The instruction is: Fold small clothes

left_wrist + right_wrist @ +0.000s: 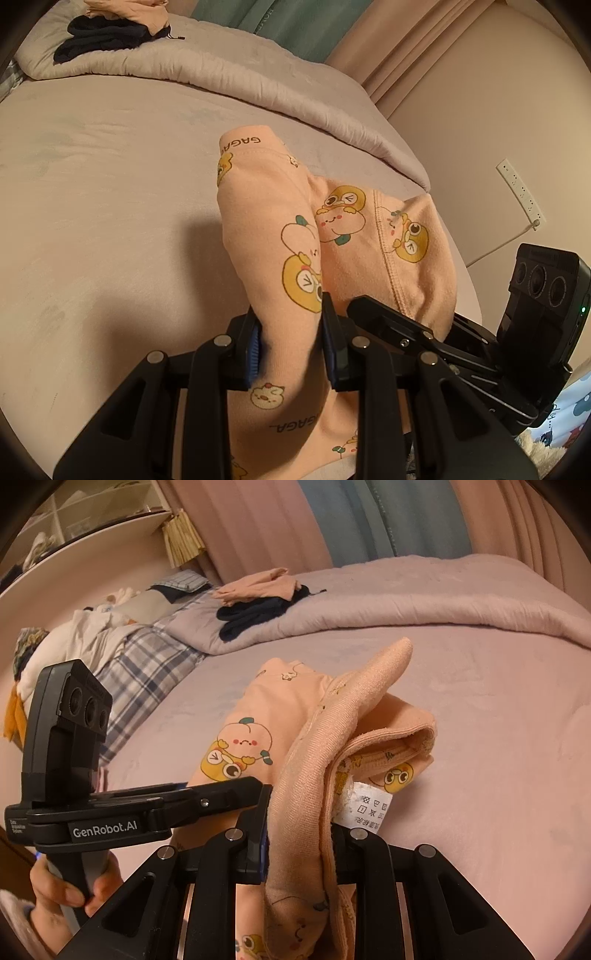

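A person is holding a peach-coloured small garment (266, 229) printed with cartoon ducks up over the bed (92, 221), pinching it with both tools at once. The left gripper (290, 354) is clamping its fingers (254, 354) on a bunched fold of the cloth, so that the fabric is rising between the blue pads and draping forward, its "GAGA" lettering showing at the far edge. The right gripper (301, 843) is closing its fingers (263, 842) on a thick ribbed edge of the same garment, with a white care label (369, 808) hanging just beside the grip. The two tools are sitting close together, side by side. From the right wrist view, a hand (70, 886) is wrapping around the handle of the left tool. At the far side of the bed a folded-back quilt (221, 70) is lying, and on it a dark garment (255, 616) is resting with another peach piece (258, 583) partly on top. A plaid sheet (147, 664) and a white heap of cloth are lying beyond. No boxes or baskets are showing near the clothes.
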Demonstrator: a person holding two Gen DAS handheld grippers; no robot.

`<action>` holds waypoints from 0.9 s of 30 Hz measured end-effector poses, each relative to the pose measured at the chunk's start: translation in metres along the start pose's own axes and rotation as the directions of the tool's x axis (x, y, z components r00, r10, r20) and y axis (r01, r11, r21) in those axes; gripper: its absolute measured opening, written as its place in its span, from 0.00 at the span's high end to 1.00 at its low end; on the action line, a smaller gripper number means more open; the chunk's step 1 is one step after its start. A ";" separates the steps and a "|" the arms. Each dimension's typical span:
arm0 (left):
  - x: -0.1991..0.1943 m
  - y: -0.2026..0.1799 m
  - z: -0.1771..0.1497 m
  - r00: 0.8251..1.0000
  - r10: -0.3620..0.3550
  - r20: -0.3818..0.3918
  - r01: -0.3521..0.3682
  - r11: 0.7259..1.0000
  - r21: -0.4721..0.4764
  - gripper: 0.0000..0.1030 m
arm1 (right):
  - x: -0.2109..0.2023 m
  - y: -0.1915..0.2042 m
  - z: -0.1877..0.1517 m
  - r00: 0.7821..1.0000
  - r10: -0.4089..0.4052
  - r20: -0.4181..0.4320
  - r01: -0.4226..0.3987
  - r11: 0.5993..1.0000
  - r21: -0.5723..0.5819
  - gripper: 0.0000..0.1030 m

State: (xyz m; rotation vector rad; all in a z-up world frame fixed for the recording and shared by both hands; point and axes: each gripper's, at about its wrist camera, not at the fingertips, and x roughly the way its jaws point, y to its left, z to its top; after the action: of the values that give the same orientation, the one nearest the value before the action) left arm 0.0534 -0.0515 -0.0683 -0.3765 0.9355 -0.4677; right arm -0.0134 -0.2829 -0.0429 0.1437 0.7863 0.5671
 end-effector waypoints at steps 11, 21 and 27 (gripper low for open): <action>-0.026 0.007 -0.003 0.999 0.009 0.053 -0.009 1.000 0.002 0.75 | -0.004 0.025 0.005 1.000 0.011 0.022 -0.010 0.998 -0.068 0.76; -0.050 0.022 -0.007 0.995 0.020 0.095 -0.018 1.000 -0.023 0.75 | 0.002 0.043 0.011 0.999 0.039 0.024 -0.036 0.992 -0.120 0.76; -0.062 0.027 -0.013 0.993 0.032 0.114 -0.027 0.999 -0.039 0.75 | 0.007 0.053 0.012 0.999 0.050 0.017 -0.047 0.988 -0.149 0.76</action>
State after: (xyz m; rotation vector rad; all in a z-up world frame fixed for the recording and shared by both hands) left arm 0.0171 0.0029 -0.0475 -0.4184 0.8386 -0.3980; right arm -0.0239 -0.2338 -0.0214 0.0319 0.7191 0.6673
